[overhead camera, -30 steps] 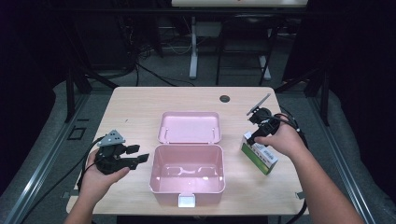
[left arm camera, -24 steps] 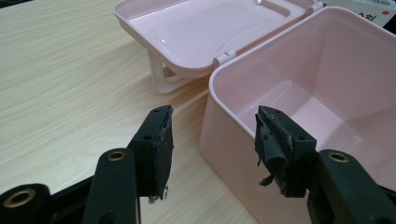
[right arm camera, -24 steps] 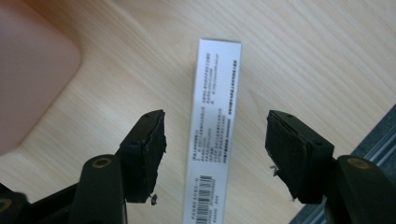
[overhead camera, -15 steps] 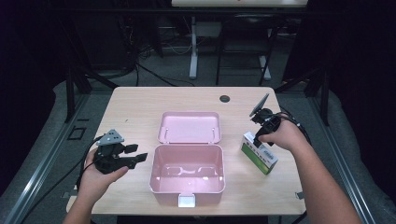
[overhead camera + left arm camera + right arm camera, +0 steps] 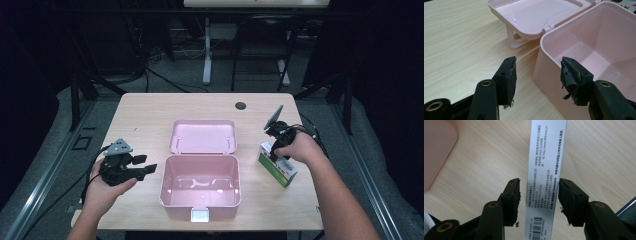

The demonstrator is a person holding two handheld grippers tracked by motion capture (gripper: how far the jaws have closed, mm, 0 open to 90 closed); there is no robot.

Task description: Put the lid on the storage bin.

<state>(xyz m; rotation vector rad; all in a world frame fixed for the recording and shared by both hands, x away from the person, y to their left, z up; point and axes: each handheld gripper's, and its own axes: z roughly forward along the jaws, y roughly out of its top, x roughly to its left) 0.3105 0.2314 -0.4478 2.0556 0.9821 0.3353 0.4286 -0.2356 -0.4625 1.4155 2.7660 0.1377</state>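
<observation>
Seemingly light and stiff, the carton (image 5: 546,180) at the pink case's (image 5: 200,187) three o'clock suits a narrow-side grip, where the right gripper's (image 5: 537,195) closing jaws straddle it, left gripper (image 5: 537,75) apart.

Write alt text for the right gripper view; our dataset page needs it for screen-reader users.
The right gripper straddles a narrow white carton printed with small text and a barcode, its jaws closing in on either side with a sliver of gap still visible. The carton lies on a light wooden table, and a pink box corner sits at upper left.
</observation>
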